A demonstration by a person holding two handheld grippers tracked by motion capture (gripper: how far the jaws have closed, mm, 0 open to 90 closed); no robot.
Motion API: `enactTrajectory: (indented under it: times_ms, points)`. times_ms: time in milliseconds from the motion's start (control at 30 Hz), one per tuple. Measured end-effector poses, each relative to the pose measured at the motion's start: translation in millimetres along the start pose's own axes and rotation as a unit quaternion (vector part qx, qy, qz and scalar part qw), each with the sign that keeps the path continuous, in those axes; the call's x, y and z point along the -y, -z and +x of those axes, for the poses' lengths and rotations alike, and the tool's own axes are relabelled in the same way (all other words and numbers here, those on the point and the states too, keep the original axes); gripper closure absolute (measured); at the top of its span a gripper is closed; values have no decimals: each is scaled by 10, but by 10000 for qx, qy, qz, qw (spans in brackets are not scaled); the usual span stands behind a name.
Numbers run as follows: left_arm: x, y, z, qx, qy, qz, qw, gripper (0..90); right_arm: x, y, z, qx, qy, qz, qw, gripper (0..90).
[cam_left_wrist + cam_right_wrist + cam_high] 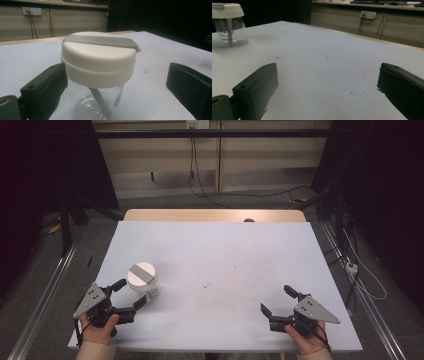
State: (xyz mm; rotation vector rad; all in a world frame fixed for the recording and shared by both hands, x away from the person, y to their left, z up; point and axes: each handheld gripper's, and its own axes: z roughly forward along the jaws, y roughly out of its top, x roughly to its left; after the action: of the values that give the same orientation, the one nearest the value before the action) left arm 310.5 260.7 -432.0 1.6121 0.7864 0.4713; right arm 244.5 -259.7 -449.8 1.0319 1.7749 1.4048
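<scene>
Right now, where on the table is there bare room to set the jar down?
The white table sheet is bare from the clear glass jar with its cream lid across to the right gripper, and back to the wooden edge. It is crowded at the near left, where the left gripper flanks the jar.

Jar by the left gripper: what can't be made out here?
- Jar base: left gripper view, cut off by the bottom edge.
- Jar print: right gripper view, too small to read.
- Contact between left gripper fingers and jar: high view, lid hides the glass; the left gripper view shows a gap.
</scene>
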Motion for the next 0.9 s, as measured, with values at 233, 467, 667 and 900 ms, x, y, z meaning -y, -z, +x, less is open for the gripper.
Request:
enactTrajectory:
  times_ms: [233, 467, 667, 900]
  points:
    - [10, -10, 5, -5, -32, 100, 9999, 30, -3, -1, 1, 6, -18, 2, 10000, 30]
    - [12, -12, 5, -9, 4, 110, 9999, 30, -3, -9, 0, 3, -19, -1, 10000, 31]
    - [33, -40, -3, -5, -56, 295, 9995, 30, -6, 0, -6, 12, -15, -20, 10000, 31]
    - [58, -109, 7, -105, -74, 600, 9981, 29, -7, -5, 13, -14, 17, -5, 10000, 31]
